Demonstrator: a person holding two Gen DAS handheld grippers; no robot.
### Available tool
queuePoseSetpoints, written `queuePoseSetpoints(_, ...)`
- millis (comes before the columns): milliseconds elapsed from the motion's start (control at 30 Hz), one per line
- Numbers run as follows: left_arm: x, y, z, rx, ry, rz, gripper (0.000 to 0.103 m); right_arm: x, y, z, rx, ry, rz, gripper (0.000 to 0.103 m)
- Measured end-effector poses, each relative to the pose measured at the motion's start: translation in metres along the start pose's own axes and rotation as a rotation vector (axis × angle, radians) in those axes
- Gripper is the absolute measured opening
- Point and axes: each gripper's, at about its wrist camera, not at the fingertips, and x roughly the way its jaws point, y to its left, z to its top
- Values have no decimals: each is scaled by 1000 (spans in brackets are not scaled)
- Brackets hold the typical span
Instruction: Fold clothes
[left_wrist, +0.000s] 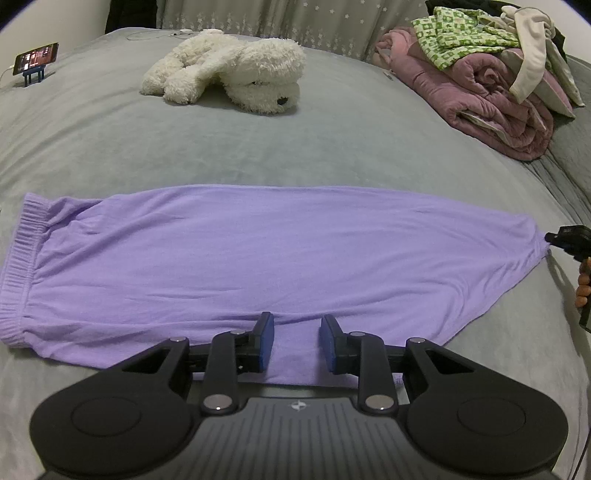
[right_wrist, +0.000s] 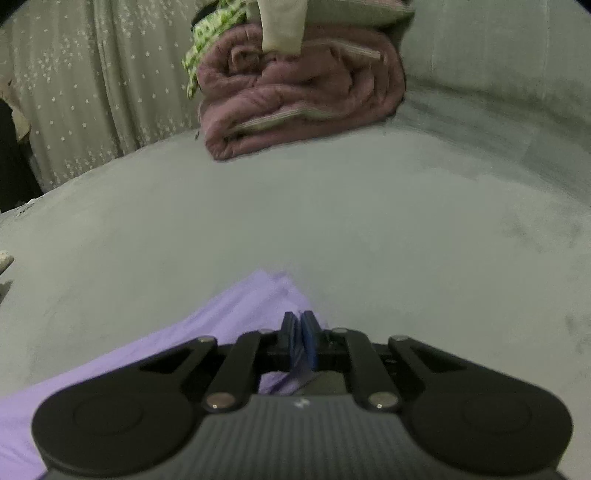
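Note:
A lilac garment (left_wrist: 258, 251) with an elastic waistband (left_wrist: 22, 251) lies flat and stretched across the grey bedspread (left_wrist: 295, 155). My left gripper (left_wrist: 297, 332) hovers over its near edge. Its blue pads stand apart and grip nothing, with only a small crease of fabric lying between them. At the far right end my right gripper (left_wrist: 550, 238) pinches the garment's corner and pulls it taut. In the right wrist view that gripper (right_wrist: 301, 325) is shut, with lilac fabric (right_wrist: 221, 321) caught between its pads and trailing off to the left.
A white plush dog (left_wrist: 229, 70) lies at the back of the bed. A phone on a blue stand (left_wrist: 35, 59) is at the back left. A rolled pink quilt topped with clothes (left_wrist: 491, 99) (right_wrist: 295, 92) sits at the back right. A person's hand (left_wrist: 583, 284) shows at the right edge.

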Motion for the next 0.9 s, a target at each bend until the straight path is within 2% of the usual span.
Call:
queuePoseSetpoints(167,0,0,0,2,3,-2,26,-11,1,6,-59,-36,-33,6)
queuePoseSetpoints(333,-1,0,1,2,6,-5,26,7,-9,-7,-46,22,-84,6)
queuePoseSetpoints(567,-1,2,2,-7,10,-13,26,12,-8,-15,-39,34,-83,6)
queuePoseSetpoints(733,-2,2,3,-16,6,-14,26,-3,-16,-9,-6,-12,-59,6)
queuePoseSetpoints(900,0,2,2,-12,9,-12,26,10,-5,-17,-87,39,-102,9)
